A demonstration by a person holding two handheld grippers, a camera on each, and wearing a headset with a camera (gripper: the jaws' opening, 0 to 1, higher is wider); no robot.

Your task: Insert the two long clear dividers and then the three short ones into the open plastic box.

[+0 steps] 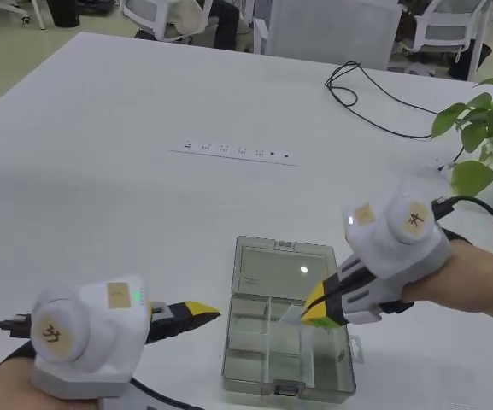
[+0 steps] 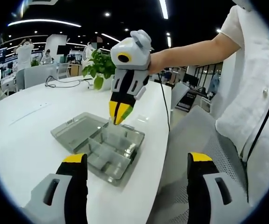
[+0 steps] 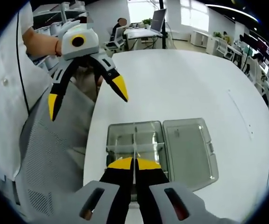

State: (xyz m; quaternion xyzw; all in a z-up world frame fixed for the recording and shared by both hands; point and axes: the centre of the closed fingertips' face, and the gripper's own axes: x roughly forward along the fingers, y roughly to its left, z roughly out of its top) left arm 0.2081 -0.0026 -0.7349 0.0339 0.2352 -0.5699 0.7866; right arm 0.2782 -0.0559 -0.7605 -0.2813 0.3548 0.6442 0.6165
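Observation:
The open clear plastic box lies near the table's front edge, its lid folded flat behind it. Clear dividers stand inside and split it into compartments. My right gripper hangs over the box's middle, shut on a short clear divider that points down into the tray. In the right gripper view the divider runs edge-on from the gripper toward the box. My left gripper hovers left of the box, open with nothing between its fingers. The left gripper view shows my left gripper, the box and the right gripper.
A flush row of sockets sits mid-table. A black cable loops at the back right, next to a green plant. Office chairs stand beyond the far edge. The table's edge runs just below the box.

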